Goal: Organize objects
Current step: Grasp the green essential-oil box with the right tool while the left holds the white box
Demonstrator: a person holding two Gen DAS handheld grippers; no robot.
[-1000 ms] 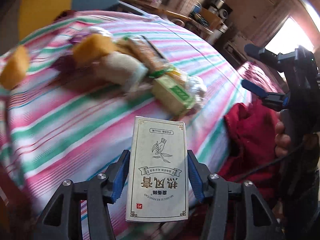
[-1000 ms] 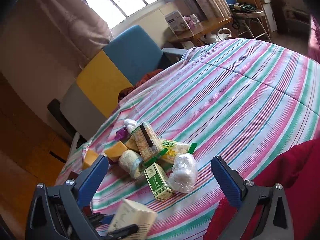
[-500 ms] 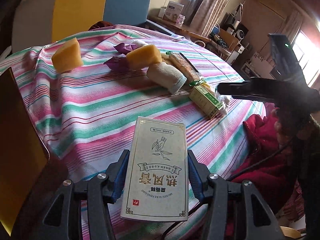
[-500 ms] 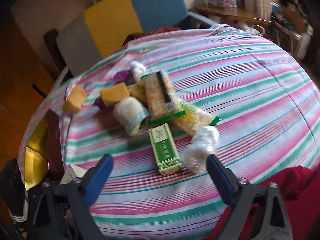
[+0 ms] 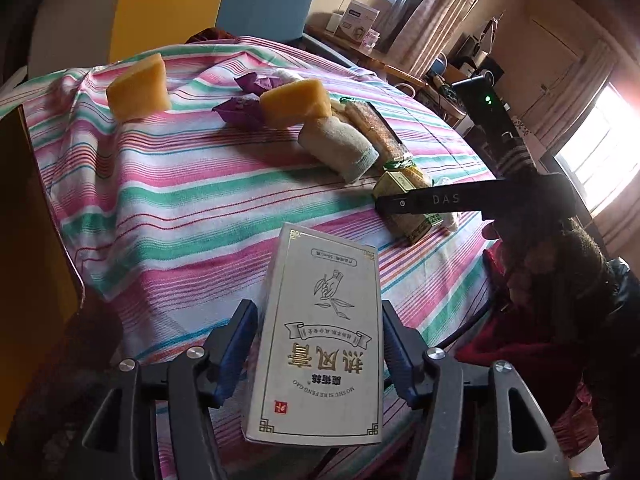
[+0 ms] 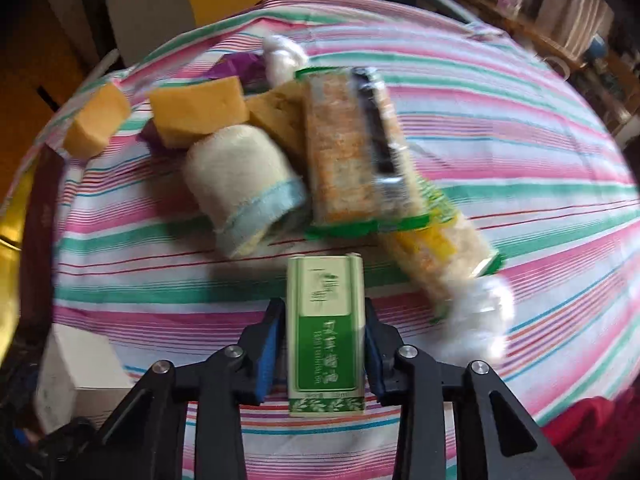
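Slippage is the main worry in the left wrist view. The left gripper [image 5: 316, 350] has a white carton with printed Chinese lettering [image 5: 320, 344] standing between its blue pads, and the jaws have just been opening: a sliver of gap shows along each long side, so the pads no longer seem to press it. If the carton has no support below, which this view hides, it could tip forward or drop off the near edge of the striped cloth [image 5: 180, 200]. Beyond it the black body of the right gripper [image 5: 472, 200] crosses in front of the green box [image 5: 404, 222]; the two tools work close together and a sideways swing could knock one against the other.

Motion blur softens the right wrist view. The right gripper [image 6: 324, 344] points steeply down and its jaws have just been closing around the green box [image 6: 325, 336], the pads lying against both long sides near its lower half. Gripped that low, the box may pivot or slide out when lifted. Just ahead lie a rolled towel [image 6: 240, 188], two cracker packets [image 6: 352, 148], yellow sponges [image 6: 196, 110] and a clear plastic wad [image 6: 476, 320]; a careless lift could drag the wad or nudge the nearer packet. The white carton [image 6: 80, 376] shows at lower left.
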